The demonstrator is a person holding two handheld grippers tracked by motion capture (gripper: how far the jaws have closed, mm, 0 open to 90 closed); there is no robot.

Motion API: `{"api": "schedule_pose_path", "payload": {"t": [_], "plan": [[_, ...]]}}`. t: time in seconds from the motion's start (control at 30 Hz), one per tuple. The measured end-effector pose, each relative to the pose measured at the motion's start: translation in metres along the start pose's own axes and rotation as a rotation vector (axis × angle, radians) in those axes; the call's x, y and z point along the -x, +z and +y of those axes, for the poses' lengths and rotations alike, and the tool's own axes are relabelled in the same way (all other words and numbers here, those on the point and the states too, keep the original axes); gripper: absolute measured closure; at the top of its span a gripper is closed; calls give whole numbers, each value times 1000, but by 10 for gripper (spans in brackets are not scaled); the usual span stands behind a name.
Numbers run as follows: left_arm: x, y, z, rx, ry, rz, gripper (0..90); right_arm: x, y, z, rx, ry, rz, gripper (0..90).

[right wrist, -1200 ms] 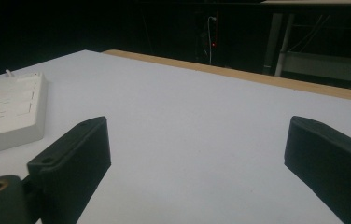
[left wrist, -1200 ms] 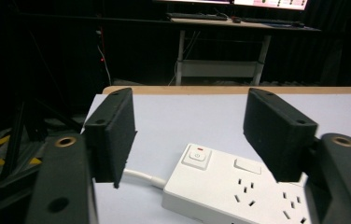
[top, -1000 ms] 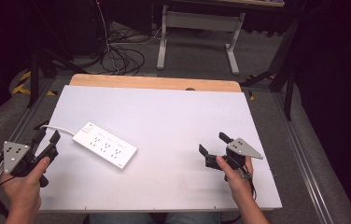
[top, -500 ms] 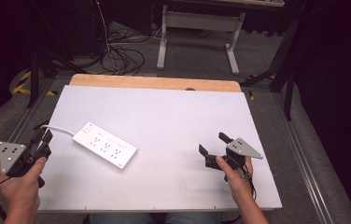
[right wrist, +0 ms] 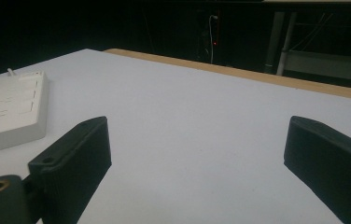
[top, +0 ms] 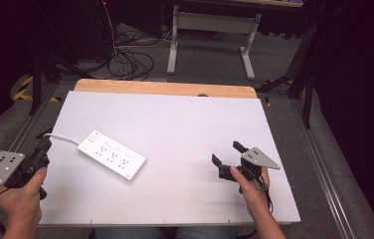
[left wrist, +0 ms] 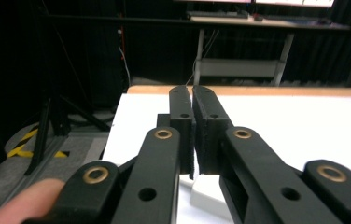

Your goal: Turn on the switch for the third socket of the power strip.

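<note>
A white power strip (top: 111,154) lies flat on the left half of the white table (top: 190,119), its white cable (top: 60,137) running toward the left edge. My left gripper (top: 43,144) hovers at that edge by the cable. Its jaws have just been closing and now stand together (left wrist: 192,95) with nothing between the pads. Something white (left wrist: 205,196) shows on the table under them. My right gripper (top: 226,153) rests near the table's front right, open, with bare tabletop between its jaws (right wrist: 197,140). The power strip (right wrist: 10,107) lies far to its left.
A wooden strip (top: 165,88) runs along the table's far edge. Beyond it are a metal stand (top: 210,30) and loose black cables (top: 130,64) on the floor. Yellow-and-black tape (top: 23,87) marks the floor at the left.
The left gripper's jaws have come together from a partly open stance. Both hands have stayed in place, and the power strip has not moved.
</note>
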State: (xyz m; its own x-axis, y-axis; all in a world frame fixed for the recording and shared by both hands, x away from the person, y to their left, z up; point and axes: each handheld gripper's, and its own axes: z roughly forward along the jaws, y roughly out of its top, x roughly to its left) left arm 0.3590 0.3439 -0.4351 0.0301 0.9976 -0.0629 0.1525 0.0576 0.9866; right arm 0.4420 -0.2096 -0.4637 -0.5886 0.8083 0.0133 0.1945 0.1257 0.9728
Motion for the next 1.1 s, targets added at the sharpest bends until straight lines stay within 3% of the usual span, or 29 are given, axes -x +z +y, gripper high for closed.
{"api": "schedule_pose_path", "payload": {"t": [0.27, 1.1], "plan": [[0, 1, 1, 27, 0, -11, 898, -1, 1, 0, -6, -3, 0, 77], [0, 7, 1, 19, 9, -43, 898, 0, 2, -1, -8, -1, -1, 78]]}}
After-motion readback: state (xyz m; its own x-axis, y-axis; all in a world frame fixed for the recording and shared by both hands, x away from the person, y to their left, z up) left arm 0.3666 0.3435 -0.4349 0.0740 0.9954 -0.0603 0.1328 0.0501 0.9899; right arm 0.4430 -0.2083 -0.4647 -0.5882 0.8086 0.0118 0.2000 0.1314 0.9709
